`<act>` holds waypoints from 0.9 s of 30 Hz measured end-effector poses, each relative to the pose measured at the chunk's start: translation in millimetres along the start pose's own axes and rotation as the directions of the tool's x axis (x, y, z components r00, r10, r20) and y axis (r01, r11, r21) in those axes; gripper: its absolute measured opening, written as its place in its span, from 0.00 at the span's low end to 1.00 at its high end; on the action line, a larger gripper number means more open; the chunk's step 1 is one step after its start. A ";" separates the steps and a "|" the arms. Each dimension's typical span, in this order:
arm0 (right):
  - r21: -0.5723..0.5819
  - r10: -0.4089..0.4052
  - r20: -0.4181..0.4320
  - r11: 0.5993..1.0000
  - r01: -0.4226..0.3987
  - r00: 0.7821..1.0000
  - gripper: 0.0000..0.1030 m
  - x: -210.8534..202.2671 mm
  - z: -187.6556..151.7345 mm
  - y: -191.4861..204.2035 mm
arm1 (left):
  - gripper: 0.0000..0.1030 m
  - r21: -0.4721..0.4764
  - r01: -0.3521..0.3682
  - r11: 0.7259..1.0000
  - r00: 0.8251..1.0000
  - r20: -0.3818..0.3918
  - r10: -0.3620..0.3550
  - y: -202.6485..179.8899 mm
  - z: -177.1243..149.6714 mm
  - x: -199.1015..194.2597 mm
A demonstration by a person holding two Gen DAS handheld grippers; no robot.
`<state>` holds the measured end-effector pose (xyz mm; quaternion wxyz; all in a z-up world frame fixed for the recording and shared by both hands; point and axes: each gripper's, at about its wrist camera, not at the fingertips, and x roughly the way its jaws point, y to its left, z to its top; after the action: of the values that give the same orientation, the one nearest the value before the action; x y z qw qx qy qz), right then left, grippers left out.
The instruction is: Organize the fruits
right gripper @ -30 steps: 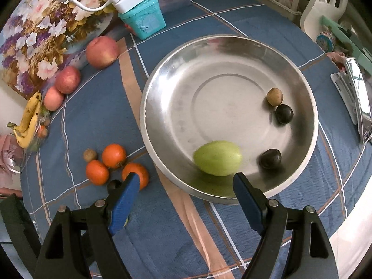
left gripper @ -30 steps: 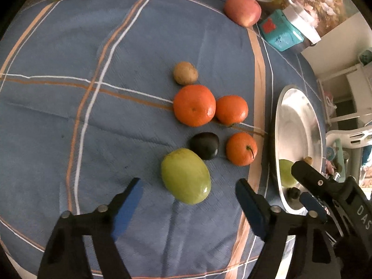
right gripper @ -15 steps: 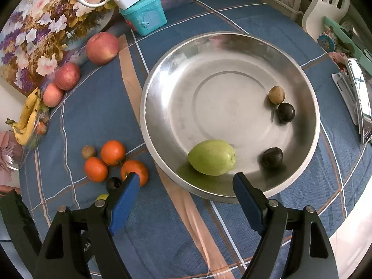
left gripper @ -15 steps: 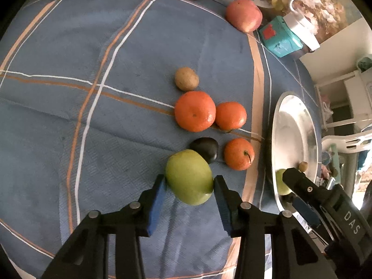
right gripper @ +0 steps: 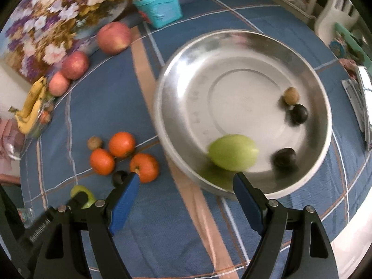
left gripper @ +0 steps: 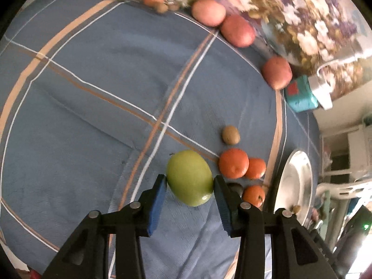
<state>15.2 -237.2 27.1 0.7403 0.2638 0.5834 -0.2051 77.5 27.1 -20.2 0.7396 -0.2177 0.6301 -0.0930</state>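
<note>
while the left hand-held gripper [left gripper: 190, 194] clamps a green mango [left gripper: 189, 177], the steel bowl [right gripper: 322, 139] holds another mango [right gripper: 233, 152], two dark plums [right gripper: 284, 157] and a small brown fruit [right gripper: 291, 95]; the right hand-held gripper [right gripper: 186, 187] gapes wide, empty.

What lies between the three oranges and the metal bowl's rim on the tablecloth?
Only bare tablecloth with its tan stripe separates the oranges from the metal bowl; the right wrist view shows this most plainly.

Open right claw [right gripper: 186, 187] hovers before steel bowl [right gripper: 324, 139].
</note>
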 end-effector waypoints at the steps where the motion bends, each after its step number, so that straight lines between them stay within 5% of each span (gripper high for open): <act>1: -0.008 0.012 -0.003 1.000 -0.012 1.000 0.80 0.5 -0.5 2.9 | 0.43 -0.009 0.007 1.000 1.000 0.002 -0.007 1.9 0.5 -1.8; 11: -0.210 0.066 0.022 0.976 -0.060 0.998 0.80 2.1 -8.5 49.6 | 0.39 -0.019 0.035 0.999 0.999 -0.002 -0.035 3.6 2.7 -7.5; 21: -0.227 -0.009 0.043 0.974 0.018 0.999 0.80 21.5 -10.8 71.4 | 0.37 -0.044 0.068 0.997 0.997 -0.022 -0.069 4.3 5.6 -7.1; 23: -0.238 -0.031 0.062 0.970 0.045 0.998 0.80 21.4 -12.1 75.3 | 0.46 -0.050 0.079 0.996 0.996 -0.035 -0.081 6.2 7.9 -4.4; 25: -0.238 -0.038 0.076 0.970 0.055 0.996 0.80 20.6 -11.5 77.6 | 0.66 -0.054 0.080 0.995 0.996 -0.039 -0.082 6.9 10.4 -2.4; 27: -0.226 -0.025 0.081 0.973 0.043 0.996 0.80 20.9 -10.8 77.0 | 0.70 -0.040 0.078 0.996 0.996 -0.036 -0.079 5.5 13.9 0.3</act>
<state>59.0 -170.5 16.5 0.7842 0.1592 0.5781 -0.1598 90.3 34.8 -21.4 0.7189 -0.2548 0.6366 -0.1138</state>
